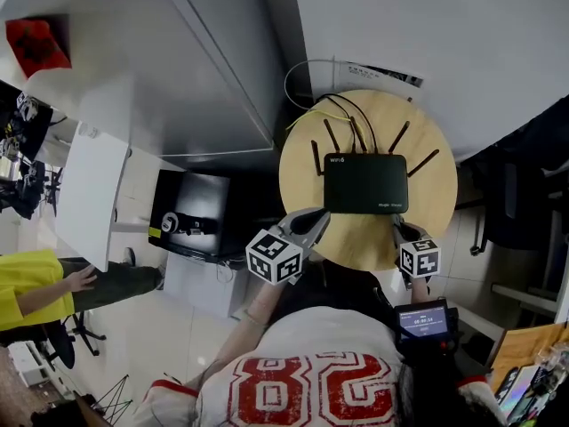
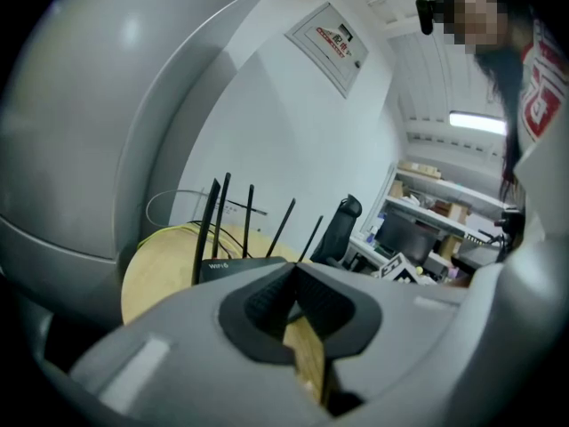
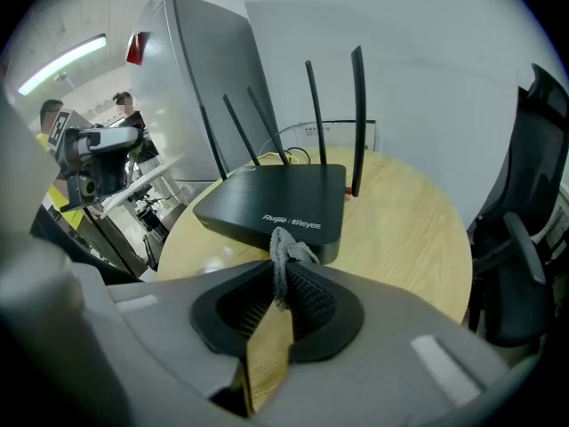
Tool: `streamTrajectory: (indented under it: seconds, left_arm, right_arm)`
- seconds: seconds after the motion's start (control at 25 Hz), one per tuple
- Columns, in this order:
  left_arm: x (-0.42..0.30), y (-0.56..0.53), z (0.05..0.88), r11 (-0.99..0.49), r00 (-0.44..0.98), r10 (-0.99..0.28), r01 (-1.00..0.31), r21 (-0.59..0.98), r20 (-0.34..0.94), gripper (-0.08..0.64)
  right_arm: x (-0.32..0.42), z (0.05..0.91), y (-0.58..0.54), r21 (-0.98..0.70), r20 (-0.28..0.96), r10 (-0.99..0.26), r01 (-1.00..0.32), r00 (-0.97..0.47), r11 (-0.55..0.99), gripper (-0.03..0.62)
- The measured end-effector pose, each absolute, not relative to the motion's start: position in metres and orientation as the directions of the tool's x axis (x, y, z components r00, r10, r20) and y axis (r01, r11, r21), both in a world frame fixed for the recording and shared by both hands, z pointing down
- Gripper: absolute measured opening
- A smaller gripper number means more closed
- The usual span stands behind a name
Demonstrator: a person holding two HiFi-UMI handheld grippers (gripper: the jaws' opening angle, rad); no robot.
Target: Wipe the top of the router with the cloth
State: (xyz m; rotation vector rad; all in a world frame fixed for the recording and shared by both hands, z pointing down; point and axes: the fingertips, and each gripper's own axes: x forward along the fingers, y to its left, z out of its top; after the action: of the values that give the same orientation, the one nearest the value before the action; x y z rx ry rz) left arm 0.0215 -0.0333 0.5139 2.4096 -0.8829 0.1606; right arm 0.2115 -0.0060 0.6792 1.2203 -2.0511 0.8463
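A black router (image 1: 364, 183) with several upright antennas lies in the middle of a small round wooden table (image 1: 302, 163). My right gripper (image 1: 402, 231) is at the table's near edge, just in front of the router's right corner. In the right gripper view its jaws (image 3: 280, 269) are shut on a small grey cloth (image 3: 284, 245), which pokes up toward the router (image 3: 276, 203). My left gripper (image 1: 316, 217) sits at the router's near left corner. Its jaws (image 2: 293, 278) are shut with nothing between them, and the router (image 2: 233, 268) lies just beyond.
Cables (image 1: 333, 109) run off the table behind the router. A dark office chair (image 3: 524, 238) stands close on the right. A tall grey cabinet (image 3: 196, 78) is behind the table on the left, and a black box (image 1: 191, 212) is on the floor to the left. A person in yellow (image 1: 36, 283) sits far left.
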Motion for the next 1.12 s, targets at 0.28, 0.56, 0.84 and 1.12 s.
streamTrajectory:
  seconds: [0.28,0.56,0.84,1.12]
  left_arm:
    - [0.001,-0.033,0.515,-0.621,0.770,-0.563,-0.633,0.462,0.299,0.000]
    - [-0.016,-0.031,0.515,-0.625,0.771,-0.560,-0.633,0.456,0.302,0.000]
    - [-0.030,-0.028,0.514,-0.646,0.787,-0.538,-0.616,0.451,0.303,0.000]
    - [-0.051,-0.025,0.513,-0.652,0.790,-0.532,-0.611,0.449,0.303,0.000]
  right_arm:
    - [0.177,0.680,-0.008,-0.236,0.756,-0.495,-0.883,-0.429,0.405,0.037]
    - [0.144,0.680,-0.009,-0.243,0.758,-0.466,-0.860,-0.457,0.448,0.037]
    - [0.101,0.679,-0.008,-0.259,0.751,-0.436,-0.828,-0.497,0.498,0.037]
    - [0.062,0.677,-0.009,-0.269,0.742,-0.414,-0.799,-0.528,0.538,0.037]
